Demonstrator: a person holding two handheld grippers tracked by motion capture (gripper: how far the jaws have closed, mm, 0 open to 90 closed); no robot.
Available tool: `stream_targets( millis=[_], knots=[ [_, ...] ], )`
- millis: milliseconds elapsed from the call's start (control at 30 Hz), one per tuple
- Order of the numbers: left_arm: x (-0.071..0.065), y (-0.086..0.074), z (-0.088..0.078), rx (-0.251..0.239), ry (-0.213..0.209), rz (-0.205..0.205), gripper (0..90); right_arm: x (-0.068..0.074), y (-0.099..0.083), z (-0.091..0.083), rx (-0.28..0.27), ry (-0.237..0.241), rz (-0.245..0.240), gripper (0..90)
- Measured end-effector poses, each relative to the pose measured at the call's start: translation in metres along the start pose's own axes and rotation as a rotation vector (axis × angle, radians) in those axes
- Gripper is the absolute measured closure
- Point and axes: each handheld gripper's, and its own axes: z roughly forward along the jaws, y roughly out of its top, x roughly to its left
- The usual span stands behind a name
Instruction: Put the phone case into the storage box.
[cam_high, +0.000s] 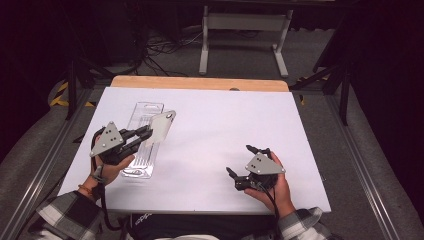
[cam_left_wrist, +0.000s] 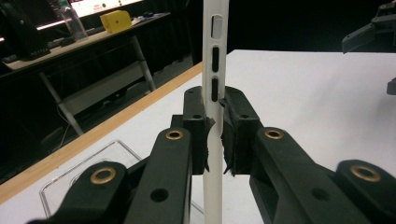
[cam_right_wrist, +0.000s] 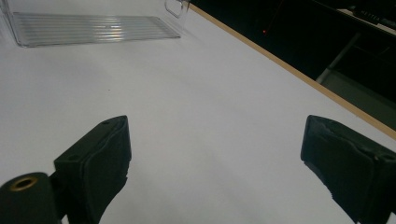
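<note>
A white phone case (cam_high: 160, 127) hangs above the table's left side, pinched by my left gripper (cam_high: 148, 134). In the left gripper view the case (cam_left_wrist: 215, 70) stands edge-on between the black pads (cam_left_wrist: 233, 135), its side cut-outs facing me. Beneath it lies a clear plastic tray (cam_high: 141, 142) with a ribbed floor, also seen far off at top left in the right gripper view (cam_right_wrist: 93, 28). My right gripper (cam_high: 242, 160) rests low at the front right of the table, jaws wide apart with nothing between them (cam_right_wrist: 215, 158).
The white tabletop (cam_high: 225, 130) has a wooden strip (cam_high: 200, 83) along its far edge. Beyond it stand a white table frame (cam_high: 245, 30) and cables on the floor. Metal rails run along both sides of the table.
</note>
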Motion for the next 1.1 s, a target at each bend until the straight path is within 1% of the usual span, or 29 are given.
stream_targets(
  millis=[200, 267, 567, 700, 800, 867, 933, 1100],
  knots=[
    [0.006, -0.001, -0.002, -0.002, 0.006, 0.005, 81.4, 0.0, 0.0, 0.001, 0.001, 0.009, 0.001, 9.3],
    [0.009, -0.002, -0.002, 0.002, 0.008, -0.006, 81.4, 0.001, -0.001, 0.001, 0.003, 0.011, -0.001, 9.3],
    [0.017, -0.005, -0.003, 0.003, 0.027, -0.014, 81.4, 0.0, -0.001, 0.001, 0.006, 0.009, 0.0, 9.5],
    [0.021, -0.006, -0.005, -0.005, 0.027, -0.027, 81.3, 0.001, -0.001, 0.002, 0.006, 0.011, -0.005, 9.6],
    [0.023, -0.006, -0.005, -0.013, 0.036, -0.025, 81.3, 0.001, -0.001, 0.002, 0.008, 0.01, -0.004, 9.6],
    [0.024, -0.006, -0.006, -0.009, 0.033, -0.023, 81.4, 0.001, -0.001, 0.002, 0.008, 0.012, -0.003, 9.6],
    [0.025, -0.006, -0.006, -0.013, 0.033, -0.034, 81.3, 0.002, -0.001, 0.002, 0.01, 0.012, -0.007, 9.6],
    [0.029, -0.007, -0.006, -0.014, 0.041, -0.035, 81.3, 0.002, -0.001, 0.003, 0.014, 0.017, -0.006, 9.6]
  ],
)
